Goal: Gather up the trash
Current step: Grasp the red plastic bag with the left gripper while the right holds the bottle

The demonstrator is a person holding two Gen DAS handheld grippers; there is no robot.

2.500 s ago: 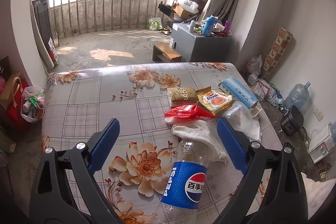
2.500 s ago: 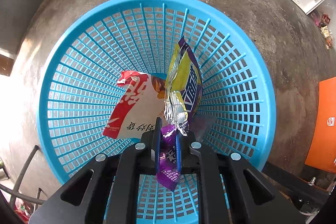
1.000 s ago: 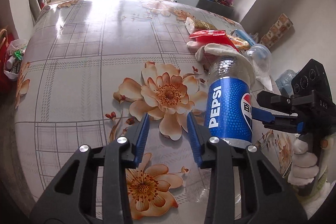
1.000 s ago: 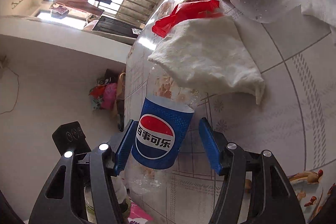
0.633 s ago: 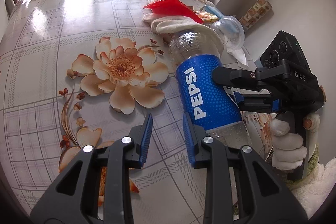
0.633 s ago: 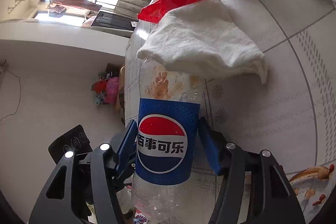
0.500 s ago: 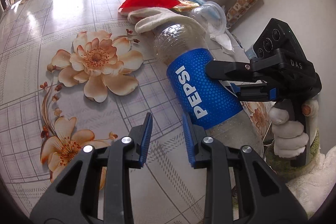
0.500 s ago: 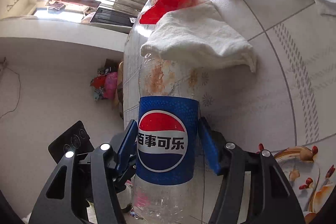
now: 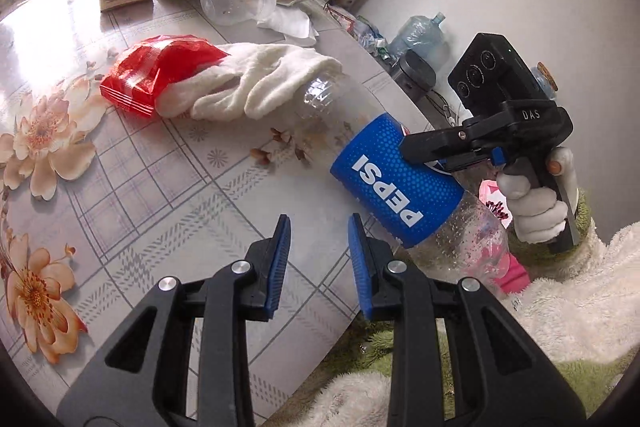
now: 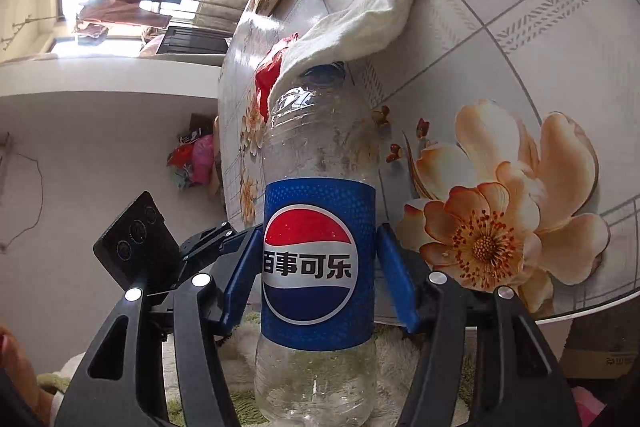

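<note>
Under white cloth (image 10: 360, 23), bottle (image 10: 318, 259) neck.

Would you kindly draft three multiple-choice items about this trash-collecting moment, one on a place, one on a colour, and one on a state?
1. Where does the white cloth lie?
A. over the bottle's top end
B. inside the clear cup
C. on the floor

2. What colour is the wrapper beside the cloth?
A. green
B. red
C. black

3. What is the right gripper doing?
A. hanging open
B. gripping the cloth
C. clamped on the Pepsi bottle

Answers: A, the cloth drapes over the bottle's neck; B, the packet is bright red; C, both pads press the blue label.
</note>
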